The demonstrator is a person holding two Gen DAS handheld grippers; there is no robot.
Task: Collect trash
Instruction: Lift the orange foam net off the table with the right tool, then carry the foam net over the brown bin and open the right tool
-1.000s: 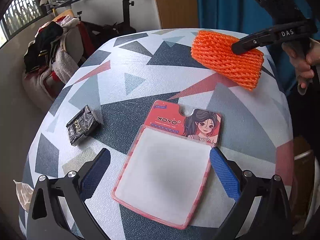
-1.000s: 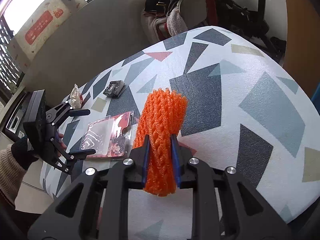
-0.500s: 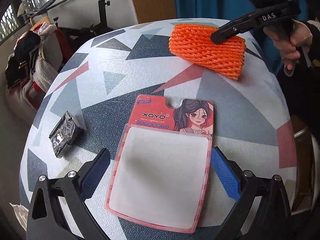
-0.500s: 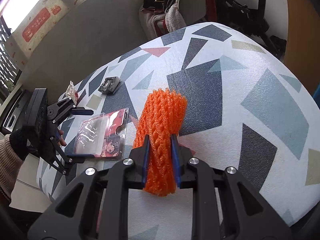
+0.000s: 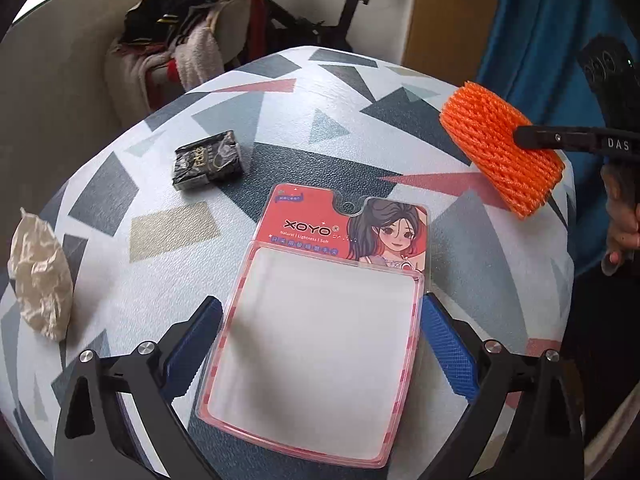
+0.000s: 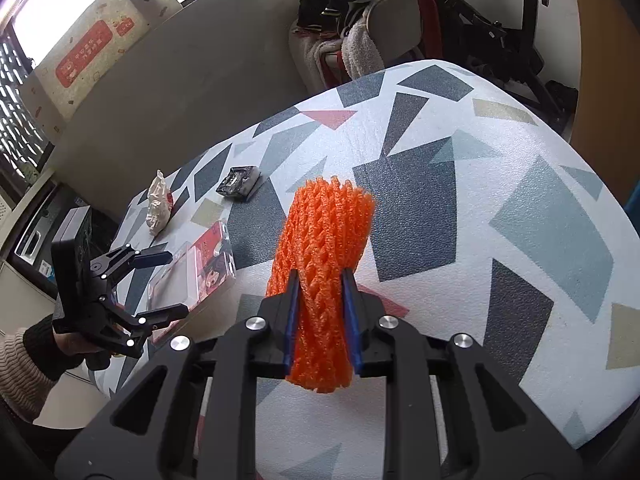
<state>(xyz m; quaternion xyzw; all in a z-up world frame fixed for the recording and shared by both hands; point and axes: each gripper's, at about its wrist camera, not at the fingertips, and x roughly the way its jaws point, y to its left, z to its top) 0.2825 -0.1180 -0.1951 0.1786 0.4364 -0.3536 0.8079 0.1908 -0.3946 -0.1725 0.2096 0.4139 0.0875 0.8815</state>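
A red blister pack (image 5: 320, 320) with a cartoon girl lies flat on the patterned table (image 5: 328, 92). My left gripper (image 5: 320, 322) is open, its blue pads (image 5: 196, 336) standing on either side of the pack's clear tray without visibly pressing on it. An orange foam net (image 6: 324, 248) is clamped in my right gripper (image 6: 320, 280) and held just above the table. From the left wrist, that net (image 5: 500, 152) shows at the right under a black finger. A black wrapper (image 5: 208, 160) and a crumpled pale wrapper (image 5: 40, 276) lie further left.
A chair piled with clothes (image 5: 188, 40) and an exercise bike (image 5: 352, 8) stand beyond the table's far edge. A blue curtain (image 5: 532, 32) hangs at the right. A sleeved hand (image 6: 36, 352) holds the left gripper (image 6: 176, 282) at the table's left edge.
The left gripper has rolled and shifted over the blister pack, so the black wrapper sits higher and the crumpled wrapper has come into view. The right gripper keeps its hold on the net, unmoved.
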